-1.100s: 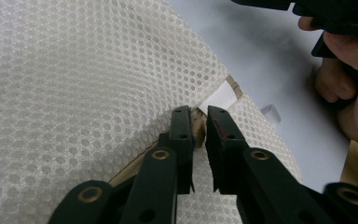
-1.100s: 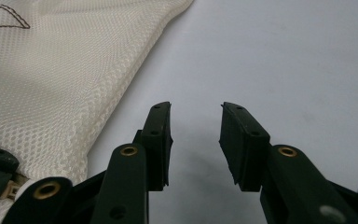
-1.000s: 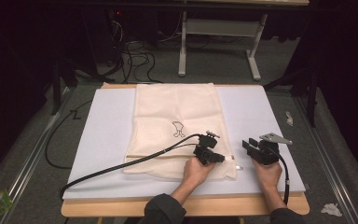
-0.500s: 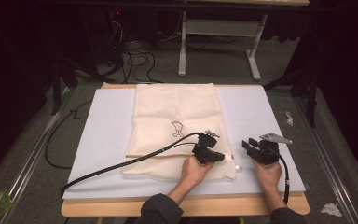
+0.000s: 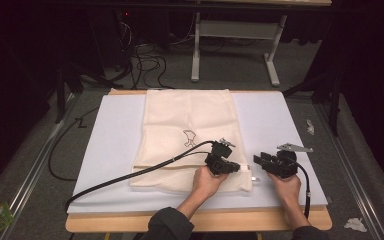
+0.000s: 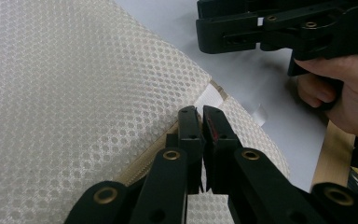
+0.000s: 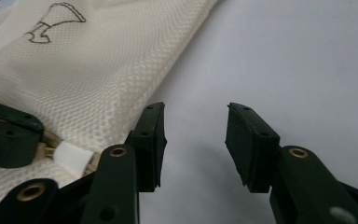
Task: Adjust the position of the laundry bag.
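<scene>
Since a moment ago the right gripper (image 7: 193,140) has just been opening (nothing between its jaws), beside the mesh bag's (image 5: 187,125) near corner, where the clenched left gripper (image 6: 202,122) pinches the zipper end.

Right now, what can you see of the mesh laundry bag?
The mesh laundry bag is cream honeycomb net, flat on the white mat, with a small dark line drawing near its middle. A zip band crosses its near end, with a white tab at the right corner. The left gripper is shut there at the zip.
</scene>
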### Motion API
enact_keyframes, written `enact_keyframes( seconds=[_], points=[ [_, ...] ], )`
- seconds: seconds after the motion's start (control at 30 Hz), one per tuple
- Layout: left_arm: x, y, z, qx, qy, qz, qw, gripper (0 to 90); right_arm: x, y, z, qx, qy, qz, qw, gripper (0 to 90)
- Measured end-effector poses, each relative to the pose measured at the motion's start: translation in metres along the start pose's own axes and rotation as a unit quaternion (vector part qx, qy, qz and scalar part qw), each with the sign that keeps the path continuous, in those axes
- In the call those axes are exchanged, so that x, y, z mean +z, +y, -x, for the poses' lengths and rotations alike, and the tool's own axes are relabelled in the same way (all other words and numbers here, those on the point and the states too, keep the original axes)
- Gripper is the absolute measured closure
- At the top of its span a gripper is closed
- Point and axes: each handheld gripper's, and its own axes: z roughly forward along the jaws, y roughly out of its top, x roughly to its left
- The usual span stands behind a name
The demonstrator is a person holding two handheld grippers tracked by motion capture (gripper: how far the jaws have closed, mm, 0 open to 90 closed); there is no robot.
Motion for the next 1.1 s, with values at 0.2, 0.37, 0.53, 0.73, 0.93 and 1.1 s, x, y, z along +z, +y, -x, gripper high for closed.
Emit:
enact_keyframes(
  seconds=[0.2,0.37,0.53,0.73,0.93,1.1],
  points=[
    [-0.001,0.000,0.000,0.001,-0.003,0.002,1.0000,87.1,-0.006,0.006,-0.004,0.000,0.034,-0.002,0.9994,54.9],
    [-0.007,0.003,0.001,0.007,-0.005,0.010,0.9999,87.1,-0.009,0.010,-0.006,0.022,0.066,-0.010,0.9975,51.9],
    [-0.013,0.005,0.003,0.013,-0.004,0.018,0.9997,87.1,-0.011,0.015,-0.010,0.036,0.092,-0.020,0.9949,50.2],
    [-0.018,0.006,0.004,0.020,-0.003,0.023,0.9995,87.1,-0.010,0.019,-0.016,0.048,0.116,-0.027,0.9917,47.5],
    [-0.021,0.006,0.005,0.023,-0.002,0.027,0.9994,87.1,-0.007,0.021,-0.018,0.060,0.130,-0.034,0.9891,46.3],
    [-0.021,0.006,0.005,0.025,-0.002,0.029,0.9993,87.1,-0.003,0.022,-0.020,0.060,0.138,-0.042,0.9877,46.7]
  ],
)
